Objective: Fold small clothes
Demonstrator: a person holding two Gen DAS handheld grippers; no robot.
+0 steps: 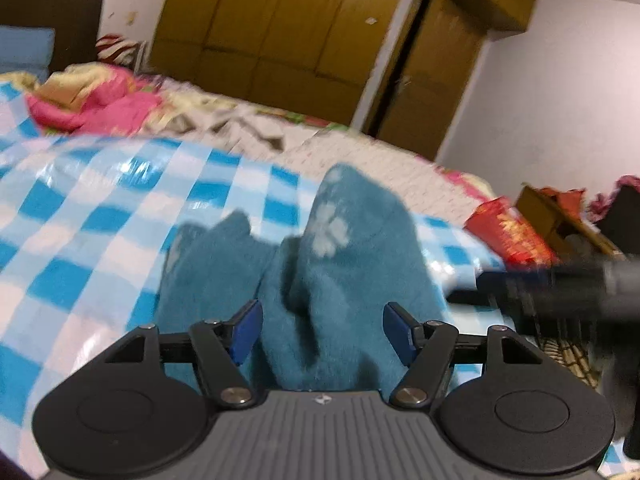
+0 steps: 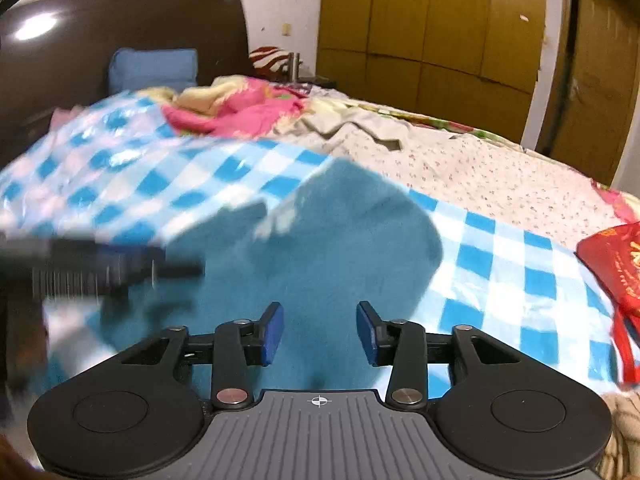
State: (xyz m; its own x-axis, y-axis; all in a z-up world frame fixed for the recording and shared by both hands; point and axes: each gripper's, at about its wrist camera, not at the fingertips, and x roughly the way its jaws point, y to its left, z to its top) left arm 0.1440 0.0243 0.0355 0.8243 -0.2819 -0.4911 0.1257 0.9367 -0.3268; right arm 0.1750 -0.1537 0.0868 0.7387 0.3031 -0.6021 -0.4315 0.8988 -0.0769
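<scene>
Teal fleece garment [image 1: 352, 240] with pale flowers, rumpled on checked cloth [image 1: 100, 208], both grippers' fingers [image 1: 246, 330] apart.

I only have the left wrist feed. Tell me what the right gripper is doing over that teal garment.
Observer: The right gripper is open, with the teal garment in front of it and nothing between its pads.
Operator: Report what is at the head of the bed.
Observer: A blue pillow leans against the dark headboard.
Operator: Say where my gripper appears from that side.
Observer: The left gripper comes in blurred from the left edge, over the garment's left part.
</scene>
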